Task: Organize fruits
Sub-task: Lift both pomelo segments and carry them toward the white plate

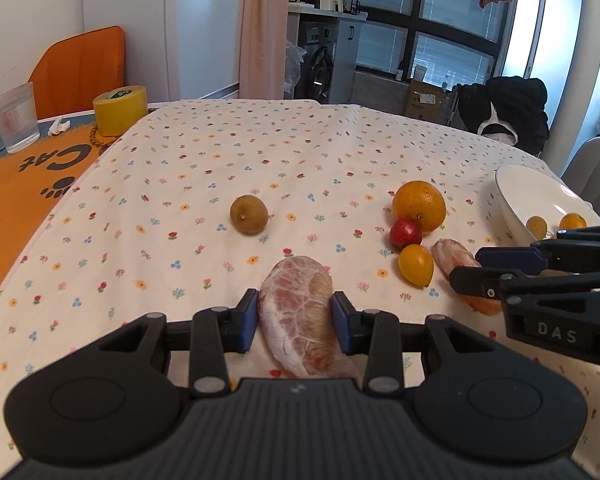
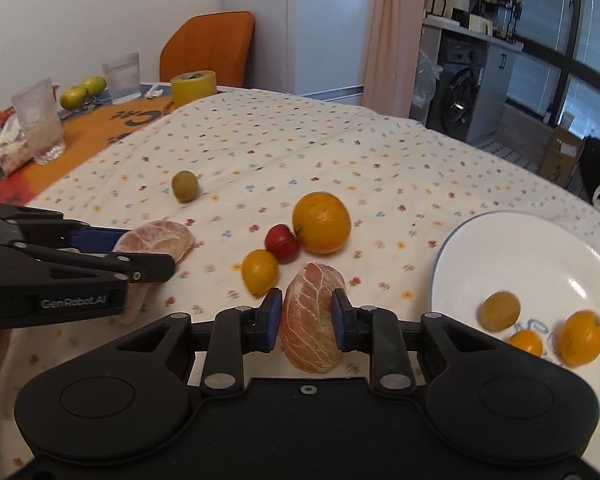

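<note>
I have a peeled pomelo segment between the pads of each tool — the left gripper (image 1: 295, 322) closed onto the left segment (image 1: 300, 312), the right gripper (image 2: 307, 326) onto the right segment (image 2: 314, 316). Both pieces look gripped across their narrow width, presumably for carriage to the white bowl (image 2: 500, 248). Orange (image 2: 321, 229), red fruit (image 2: 282, 242) and yellow fruit (image 2: 260, 271) remain on the tablecloth (image 2: 300, 152) — bowl partly filled.

fruits (image 2: 321, 229) on tablecloth (image 2: 300, 152), plate (image 2: 500, 248) right

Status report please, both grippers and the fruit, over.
Left gripper shut on large pomelo segment. Right gripper shut on small pomelo segment. White plate right, path clear.
</note>
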Motion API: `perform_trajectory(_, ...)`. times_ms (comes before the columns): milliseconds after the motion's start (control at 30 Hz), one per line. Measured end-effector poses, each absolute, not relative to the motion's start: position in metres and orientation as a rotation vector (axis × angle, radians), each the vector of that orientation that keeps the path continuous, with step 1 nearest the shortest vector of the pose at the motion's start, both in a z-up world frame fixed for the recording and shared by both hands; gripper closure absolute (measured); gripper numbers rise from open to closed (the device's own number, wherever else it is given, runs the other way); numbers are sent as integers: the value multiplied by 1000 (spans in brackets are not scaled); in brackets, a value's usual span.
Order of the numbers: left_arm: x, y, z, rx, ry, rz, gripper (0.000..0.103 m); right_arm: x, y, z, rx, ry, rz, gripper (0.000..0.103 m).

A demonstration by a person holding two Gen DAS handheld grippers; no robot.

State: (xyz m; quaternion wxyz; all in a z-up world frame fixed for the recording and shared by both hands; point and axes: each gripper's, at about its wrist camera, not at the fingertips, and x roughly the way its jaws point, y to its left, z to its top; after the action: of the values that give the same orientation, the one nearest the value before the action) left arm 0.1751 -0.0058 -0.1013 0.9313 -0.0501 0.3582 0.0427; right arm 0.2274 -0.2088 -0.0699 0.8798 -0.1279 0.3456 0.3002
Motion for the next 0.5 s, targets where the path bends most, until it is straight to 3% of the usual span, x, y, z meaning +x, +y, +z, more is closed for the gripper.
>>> perform_trajectory(367,177,-10,-103,-65,733,100,64,237,-205,-79,-263,741,609,58)
perform_trajectory(500,176,-10,-103,-62,727,96,65,238,-203,-81,-273,733,603,59)
